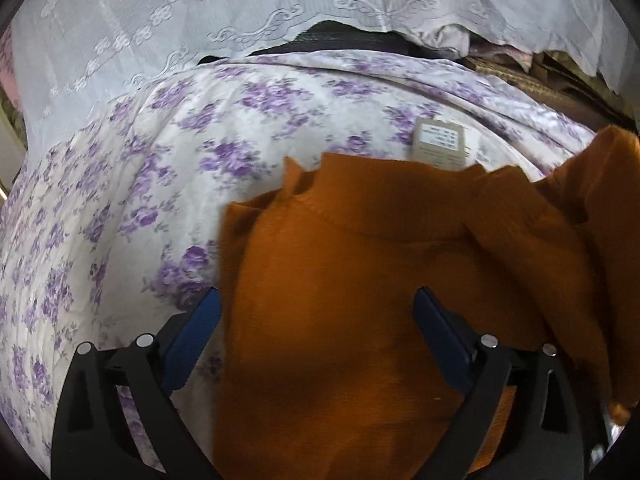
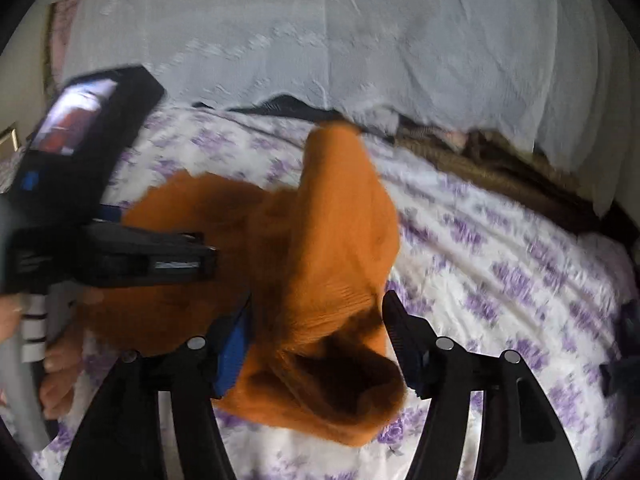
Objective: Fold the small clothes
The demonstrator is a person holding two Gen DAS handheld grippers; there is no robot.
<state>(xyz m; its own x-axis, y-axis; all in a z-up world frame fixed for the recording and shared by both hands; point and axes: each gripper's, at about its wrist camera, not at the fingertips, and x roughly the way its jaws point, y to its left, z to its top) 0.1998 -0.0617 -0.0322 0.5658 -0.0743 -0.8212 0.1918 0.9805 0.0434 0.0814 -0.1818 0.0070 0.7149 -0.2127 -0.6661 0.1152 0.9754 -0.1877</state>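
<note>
An orange knit sweater (image 1: 360, 280) lies on a bedsheet with purple flowers (image 1: 120, 200). My left gripper (image 1: 316, 304) is open above the sweater's body, its blue pads on either side of the cloth. In the right wrist view a sleeve of the sweater (image 2: 340, 240) is bunched up between the fingers of my right gripper (image 2: 316, 320), with its cuff opening toward the camera. The right jaws stand wide apart and do not pinch the sleeve. The left gripper's body (image 2: 100, 232) shows at the left of that view.
A small grey card or tag (image 1: 440, 144) lies on the sheet beyond the sweater's collar. A white lace cover (image 1: 240, 8) hangs along the far side. Brown woven items (image 2: 500, 168) sit at the far right. A hand (image 2: 56, 360) shows at lower left.
</note>
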